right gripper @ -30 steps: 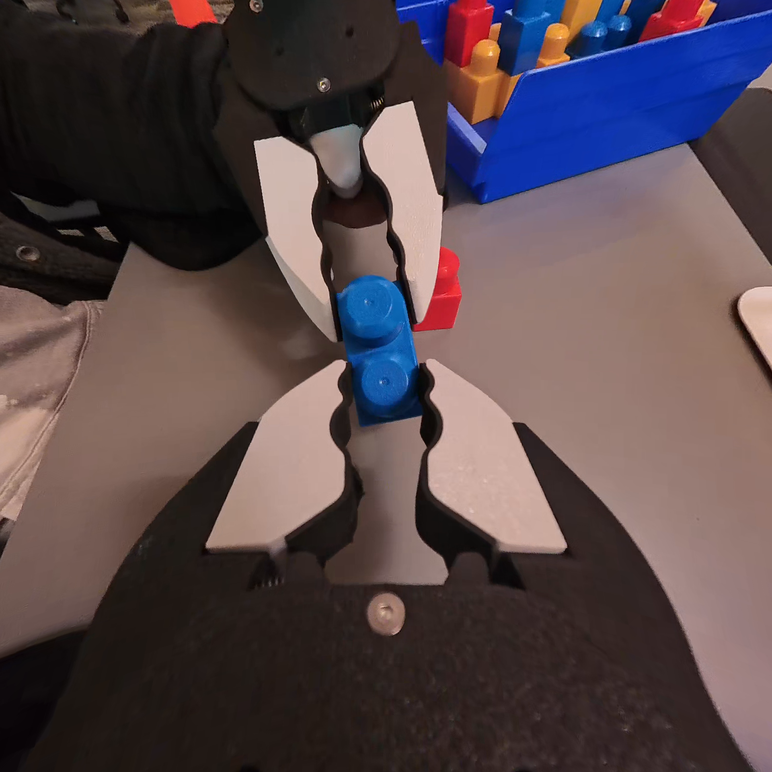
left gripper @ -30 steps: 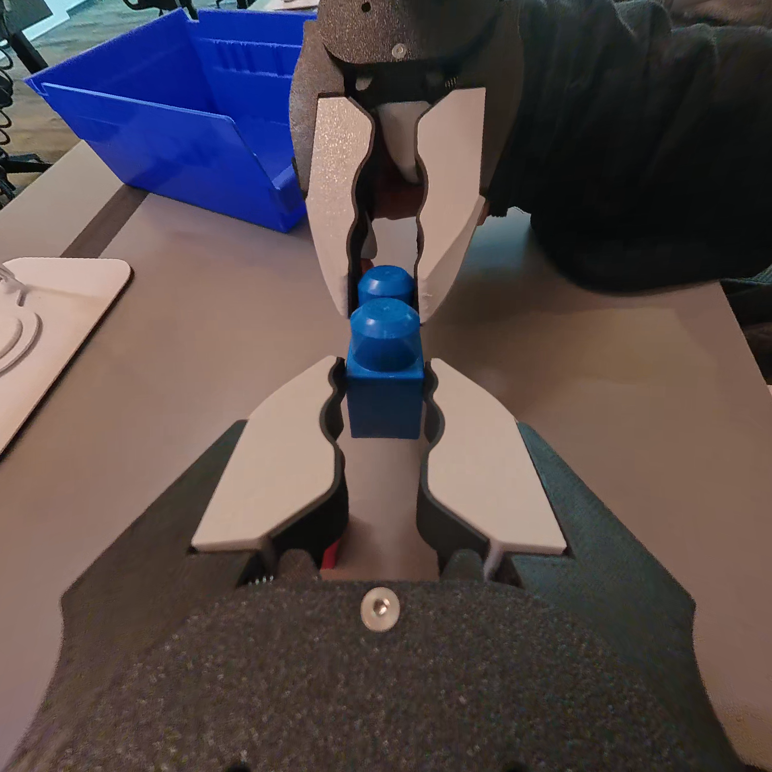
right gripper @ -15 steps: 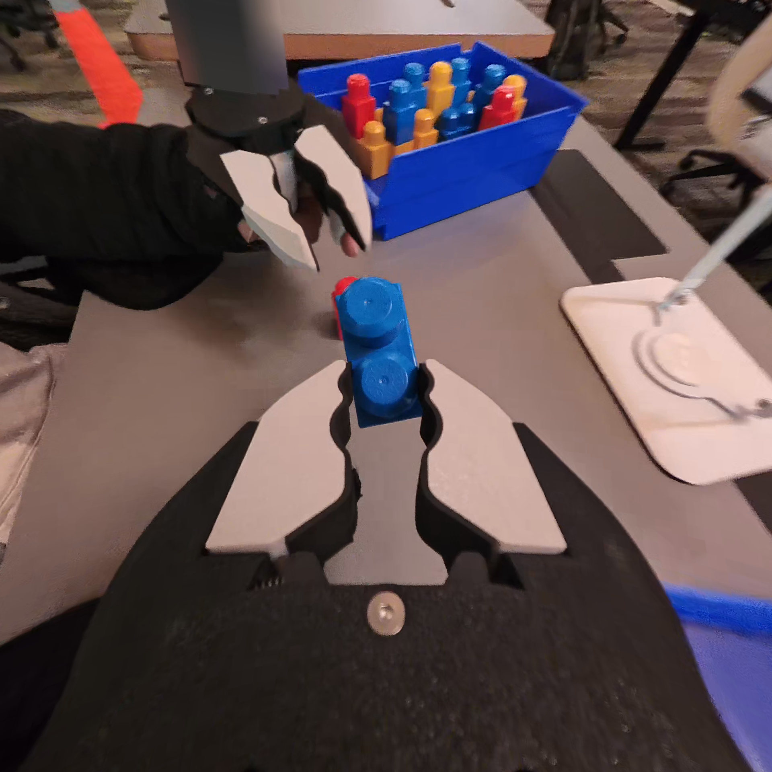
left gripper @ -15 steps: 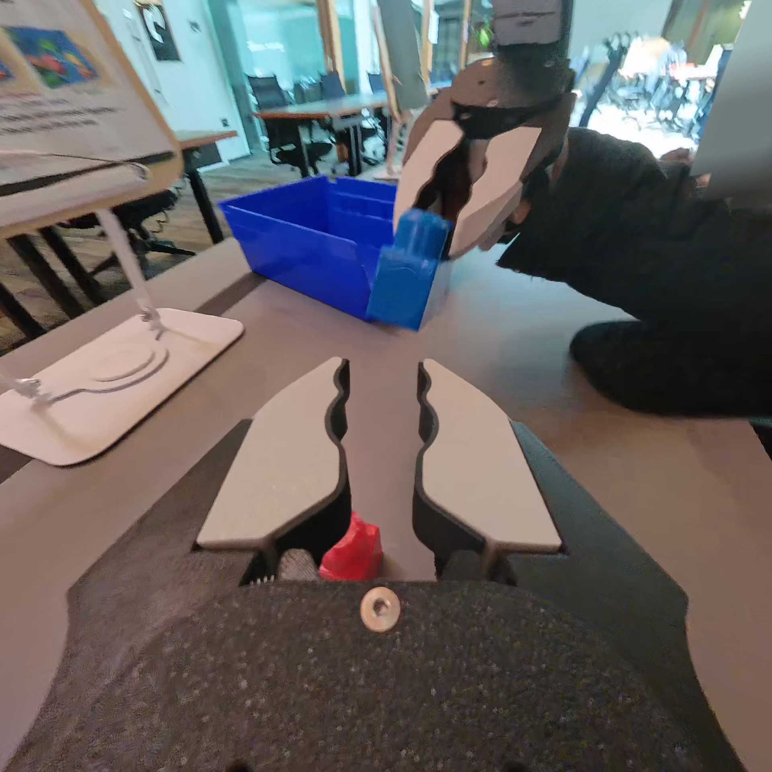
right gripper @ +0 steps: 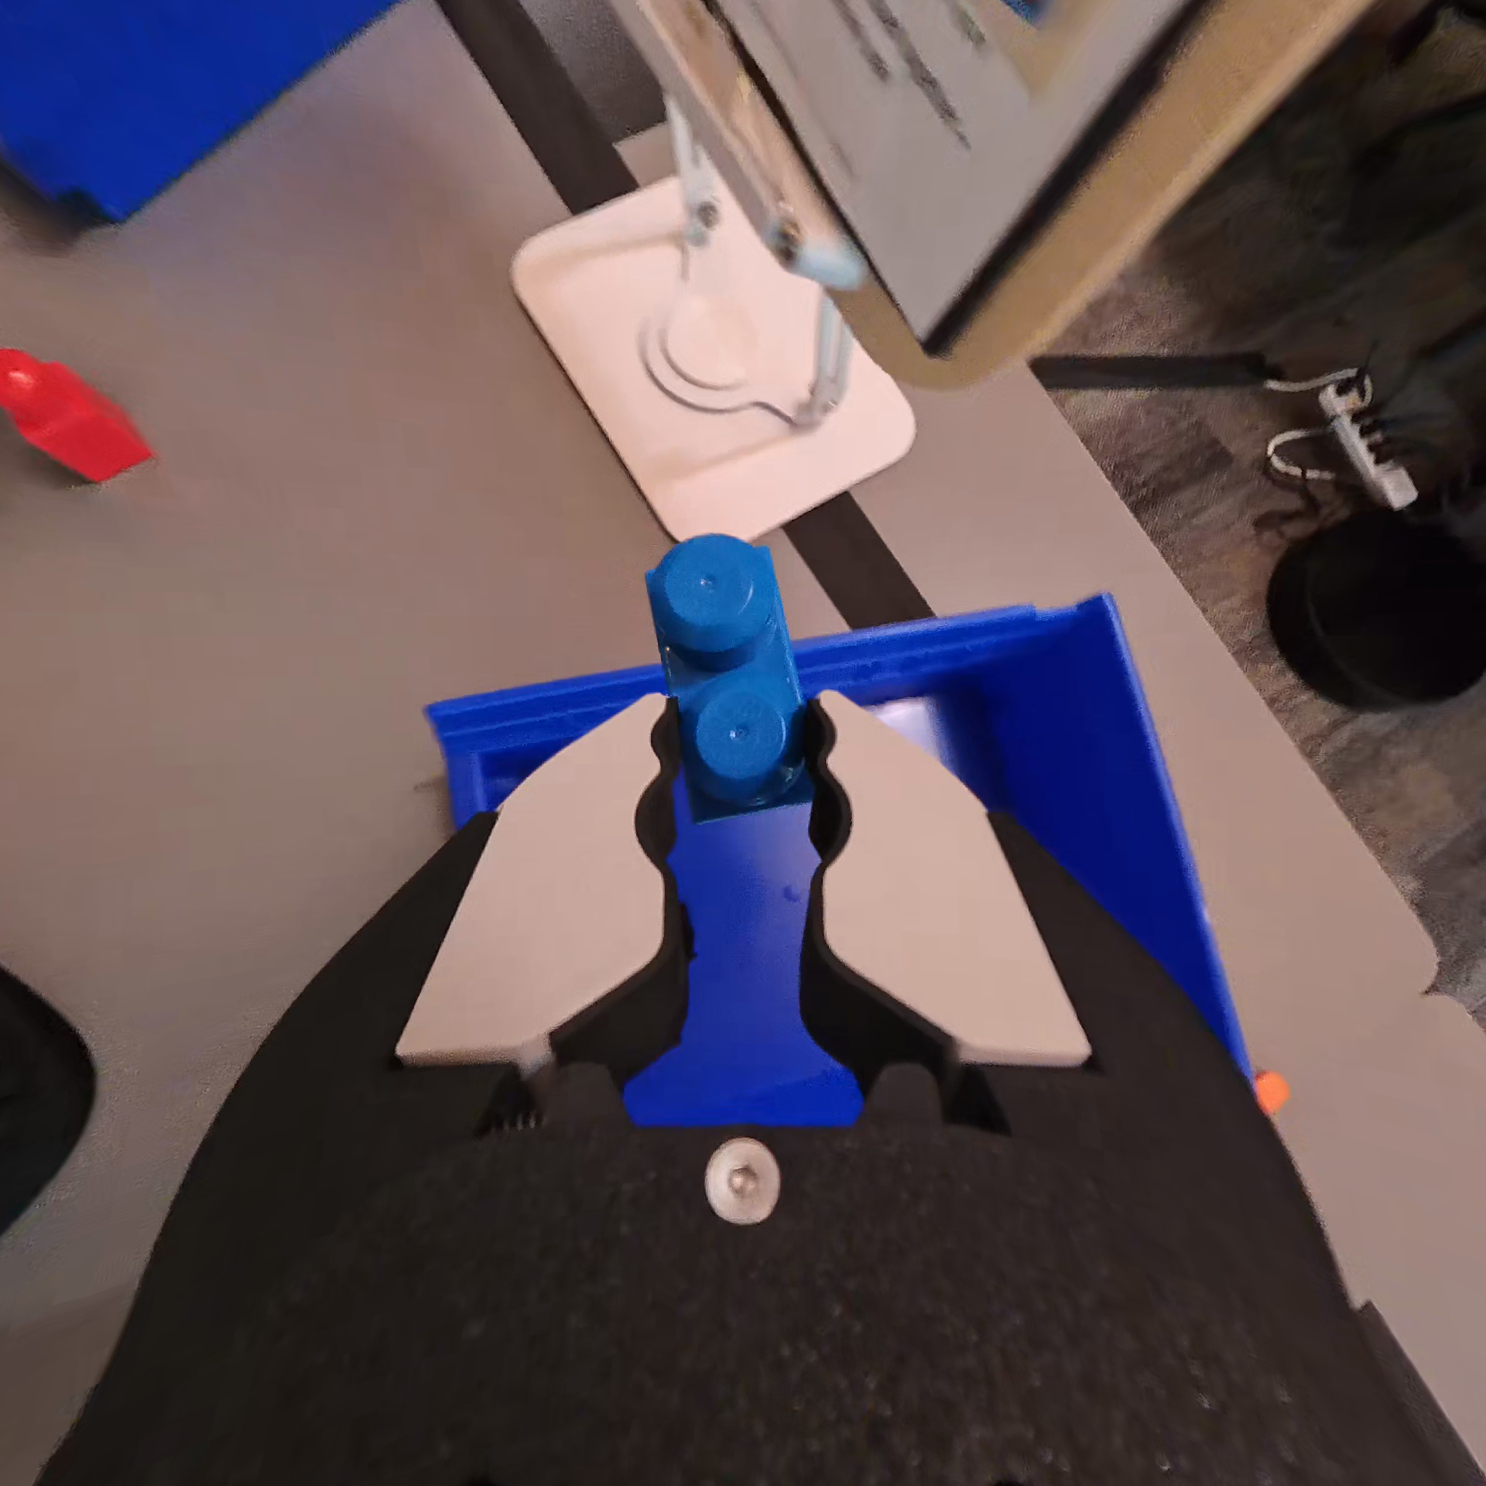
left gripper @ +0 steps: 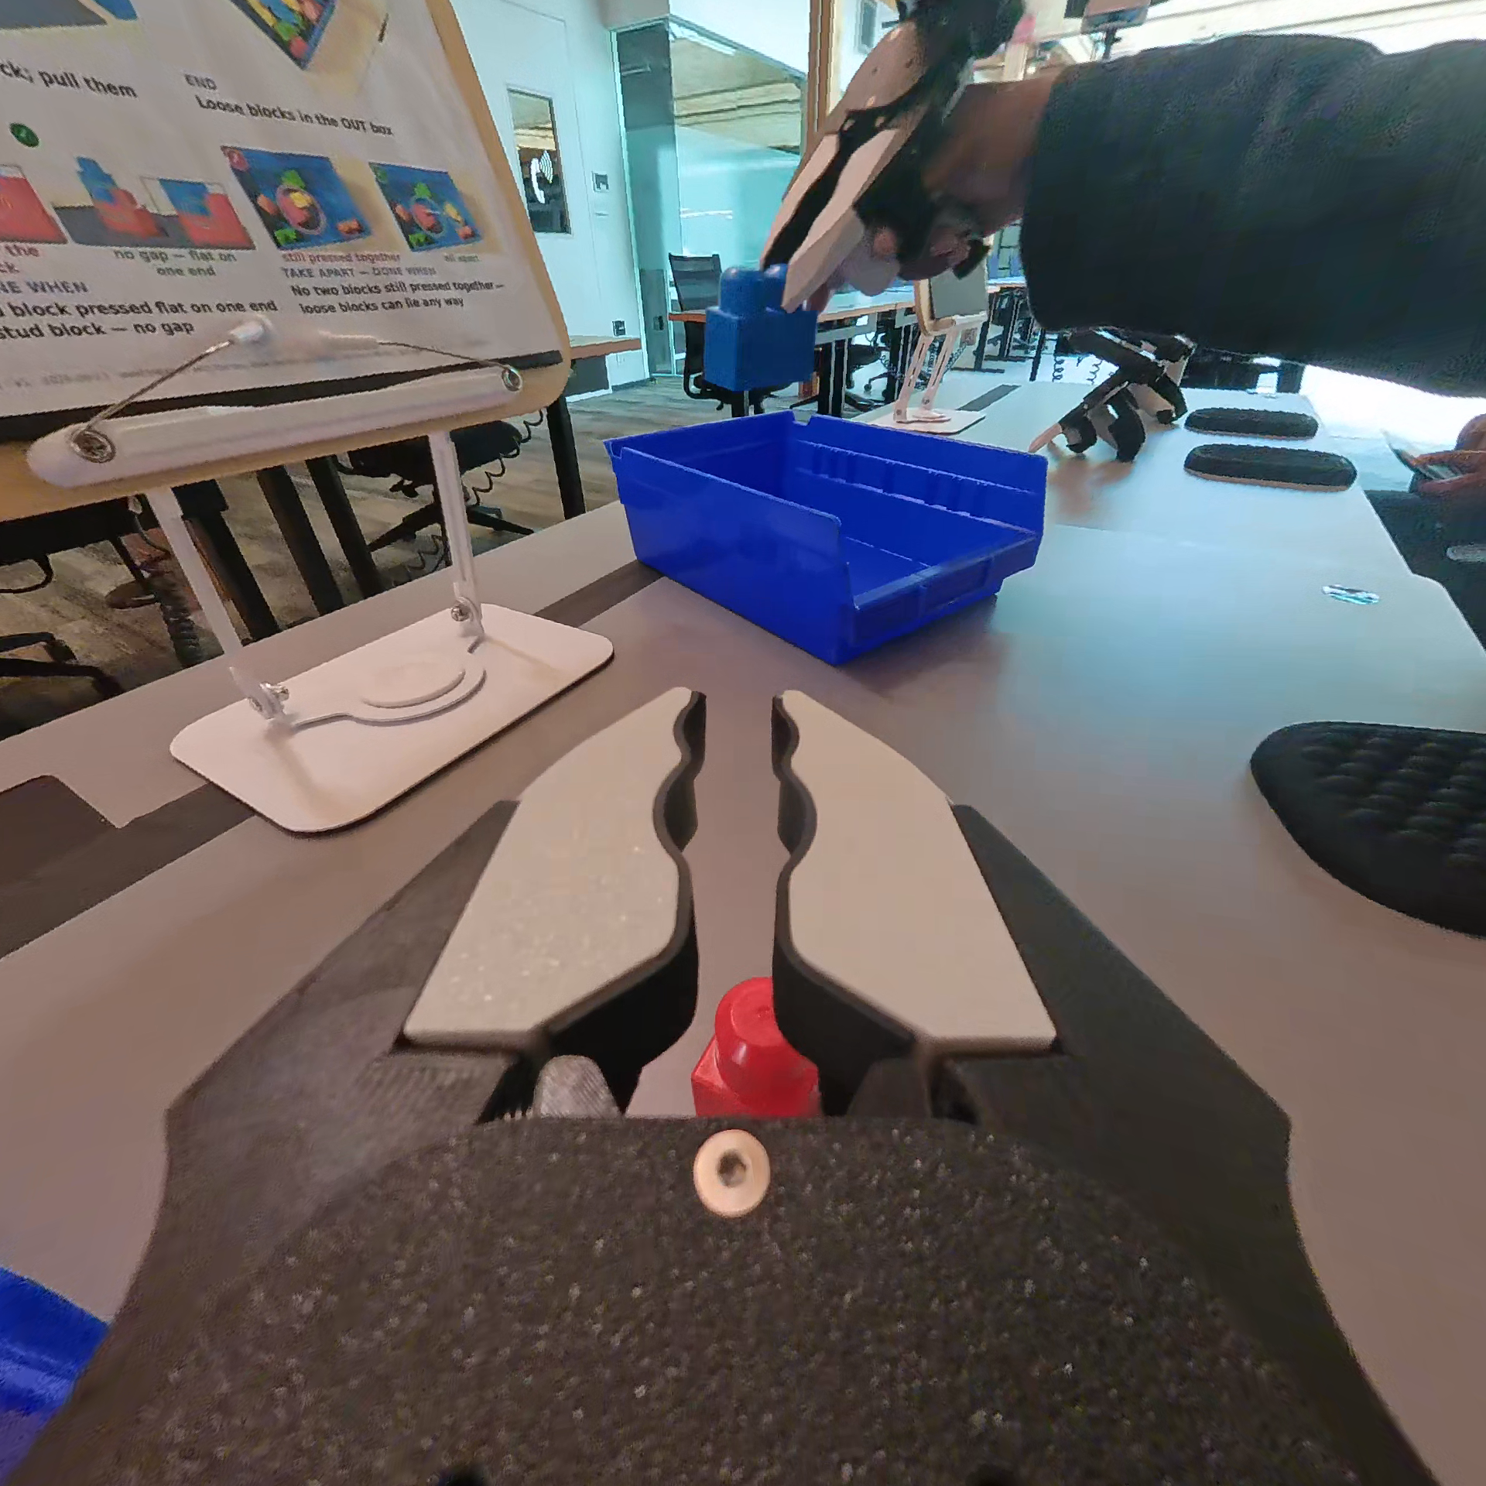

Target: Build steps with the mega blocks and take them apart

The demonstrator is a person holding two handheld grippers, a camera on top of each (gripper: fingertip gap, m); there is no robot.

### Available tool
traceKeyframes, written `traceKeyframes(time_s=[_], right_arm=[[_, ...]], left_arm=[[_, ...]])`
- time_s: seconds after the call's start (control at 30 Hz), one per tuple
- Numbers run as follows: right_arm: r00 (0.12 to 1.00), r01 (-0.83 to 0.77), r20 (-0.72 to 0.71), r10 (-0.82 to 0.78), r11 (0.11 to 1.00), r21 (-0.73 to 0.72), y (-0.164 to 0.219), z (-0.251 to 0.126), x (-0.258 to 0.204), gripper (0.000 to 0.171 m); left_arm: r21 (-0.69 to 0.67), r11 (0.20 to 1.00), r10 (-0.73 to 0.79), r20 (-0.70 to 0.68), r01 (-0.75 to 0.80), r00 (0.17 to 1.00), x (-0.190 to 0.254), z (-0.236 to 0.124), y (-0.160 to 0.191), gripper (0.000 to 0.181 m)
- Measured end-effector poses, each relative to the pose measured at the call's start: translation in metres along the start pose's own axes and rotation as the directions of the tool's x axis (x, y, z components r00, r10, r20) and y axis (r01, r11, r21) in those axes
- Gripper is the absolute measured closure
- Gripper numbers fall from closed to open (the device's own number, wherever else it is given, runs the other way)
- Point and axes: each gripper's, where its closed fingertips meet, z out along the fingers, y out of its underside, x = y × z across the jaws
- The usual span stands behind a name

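Note:
My right gripper (right gripper: 736, 704) is shut on a blue two-stud block (right gripper: 728, 643) and holds it in the air over an empty blue bin (right gripper: 1061, 764). The left wrist view shows that gripper (left gripper: 792, 277) high at the back, with the blue block (left gripper: 756, 342) hanging above the bin (left gripper: 724, 555). My left gripper (left gripper: 736, 701) hovers low over the table, its jaws nearly together with a narrow gap and nothing between them. A red block (left gripper: 752, 1053) stands on the table beneath it, near the finger bases. The red block also shows in the right wrist view (right gripper: 68, 418).
A white stand base (left gripper: 386, 716) carrying an instruction board sits left of the bin; it also shows in the right wrist view (right gripper: 708, 362). A black pad (left gripper: 1383, 812) lies at the right. A second blue bin (right gripper: 121, 96) is at the far left edge. The tips of one gripper are about 35 centimetres away from the tips of the other.
The right gripper has pulled the blue block out of my left gripper, lifted it and carried it over the empty bin. My left gripper's jaws have narrowed, and it has drawn back over the red block.

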Motion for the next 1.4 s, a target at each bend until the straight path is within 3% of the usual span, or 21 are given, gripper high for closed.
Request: traceKeyframes(time_s=[0.23, 0.5, 0.73, 0.9, 1.13, 1.27, 1.4], right_arm=[[0.994, -0.11, -0.016, 0.109, 0.99, -0.091, 0.044, 0.044, 0.066, 0.141], [0.988, -0.153, -0.008, 0.154, 0.978, -0.145, 0.08, 0.109, 0.087, 0.141], [0.989, -0.146, -0.003, 0.147, 0.975, -0.165, 0.093, 0.124, 0.093, 0.141], [0.989, -0.141, -0.074, 0.13, 0.974, -0.176, 0.098, 0.125, 0.104, 0.139], [0.991, -0.082, -0.12, 0.065, 0.987, -0.14, 0.067, 0.093, 0.096, 0.131], [0.987, 0.001, -0.159, 0.004, 1.0, 0.028, 0.014, 0.058, 0.067, 0.131], [0.984, 0.088, -0.166, -0.058, 0.98, 0.18, -0.028, 0.034, 0.006, 0.131]], left_arm=[[0.006, 1.0, -0.003, -0.016, 0.003, 1.0, -0.001, 0.002, 0.005, 0.167], [0.038, 0.999, -0.022, 0.003, 0.022, 1.0, -0.007, 0.001, 0.005, 0.17], [0.029, 0.999, -0.024, -0.005, 0.024, 1.0, -0.006, 0.002, 0.008, 0.171], [0.024, 1.0, -0.02, -0.009, 0.02, 1.0, -0.004, 0.003, 0.009, 0.171], [0.019, 1.0, -0.014, 0.003, 0.014, 1.0, -0.007, 0.002, 0.01, 0.171], [0.028, 1.0, -0.005, 0.025, 0.005, 1.0, -0.01, 0.0, 0.007, 0.172], [0.03, 1.0, -0.001, 0.056, -0.001, 0.998, -0.016, -0.004, 0.005, 0.174]])
